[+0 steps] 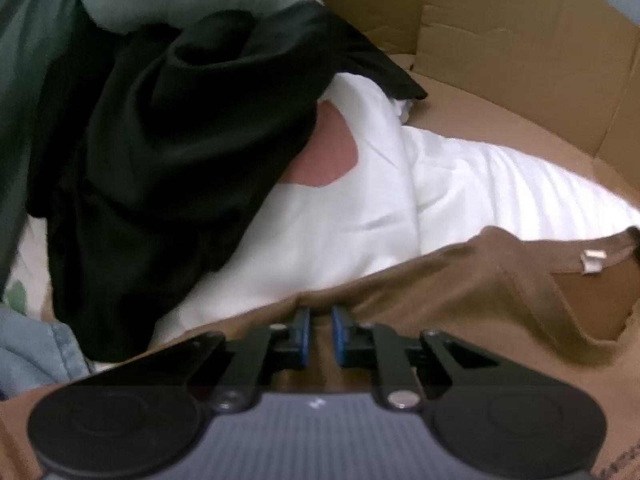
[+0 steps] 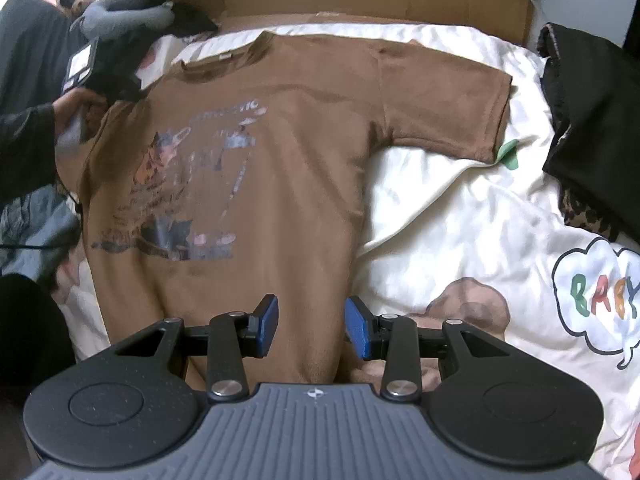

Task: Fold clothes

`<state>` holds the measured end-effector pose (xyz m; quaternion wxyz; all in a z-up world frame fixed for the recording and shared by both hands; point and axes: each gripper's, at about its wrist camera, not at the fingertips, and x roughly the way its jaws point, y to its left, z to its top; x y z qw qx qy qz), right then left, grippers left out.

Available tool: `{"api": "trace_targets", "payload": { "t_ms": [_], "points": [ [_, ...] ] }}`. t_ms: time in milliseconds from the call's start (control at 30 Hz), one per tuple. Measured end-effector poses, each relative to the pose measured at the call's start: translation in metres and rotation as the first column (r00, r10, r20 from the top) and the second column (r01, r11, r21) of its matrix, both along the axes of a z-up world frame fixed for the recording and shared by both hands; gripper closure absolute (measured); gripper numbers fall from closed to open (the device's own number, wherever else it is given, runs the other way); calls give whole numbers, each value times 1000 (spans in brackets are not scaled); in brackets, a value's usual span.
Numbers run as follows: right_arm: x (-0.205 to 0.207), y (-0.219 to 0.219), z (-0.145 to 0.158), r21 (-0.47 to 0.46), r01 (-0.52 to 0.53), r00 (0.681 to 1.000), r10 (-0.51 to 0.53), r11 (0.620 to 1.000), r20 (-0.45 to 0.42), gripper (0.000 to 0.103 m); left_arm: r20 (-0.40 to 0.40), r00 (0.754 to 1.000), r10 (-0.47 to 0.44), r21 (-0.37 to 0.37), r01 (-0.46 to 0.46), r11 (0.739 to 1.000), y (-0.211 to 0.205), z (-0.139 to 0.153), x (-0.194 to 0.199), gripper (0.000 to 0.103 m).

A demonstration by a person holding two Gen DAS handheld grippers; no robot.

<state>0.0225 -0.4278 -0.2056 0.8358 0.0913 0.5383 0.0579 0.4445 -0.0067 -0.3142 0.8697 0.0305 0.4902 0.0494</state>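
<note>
A brown T-shirt (image 2: pixel 248 152) with a printed picture lies front up on a white bedsheet (image 2: pixel 460 220), collar far, right sleeve spread out. My right gripper (image 2: pixel 312 320) is open, its blue pads either side of the shirt's lower hem. My left gripper (image 1: pixel 320 330) is nearly shut, pads pinching the brown shirt's left shoulder edge (image 1: pixel 440 280) near the collar and its label (image 1: pixel 592 260). In the right wrist view the left gripper (image 2: pixel 90 68) shows at the shirt's far left, held by a hand.
A heap of black and dark green clothes (image 1: pixel 160 140) lies left of the shirt. A cardboard wall (image 1: pixel 500 20) stands behind the bed. A black garment (image 2: pixel 592 112) lies at the right. A grey soft toy (image 2: pixel 120 12) lies at the far left.
</note>
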Motion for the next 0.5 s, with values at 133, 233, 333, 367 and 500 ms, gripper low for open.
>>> {"api": "trace_targets", "payload": {
  "t_ms": [133,233,333,367,500],
  "points": [
    [1,1,-5,-2,-4,1000,4,1000,-14,59,11,999,30,35,-30,999,-8,-2,5,88],
    [3,4,-1,-17,-7,1000,7,1000,-6,59,-6,999,52,24,-52,998,-8,0,12,89],
    [9,4,11,-27,-4,1000,5,1000,11,59,-48,999,23,27,-22,999,-7,6,17,87],
    [12,4,17,-27,-3,1000,4,1000,14,59,-68,998,11,25,-9,1000,-6,9,19,83],
    [21,7,45,-36,12,998,-10,999,58,50,-86,996,29,56,-24,998,7,34,18,37]
  ]
}}
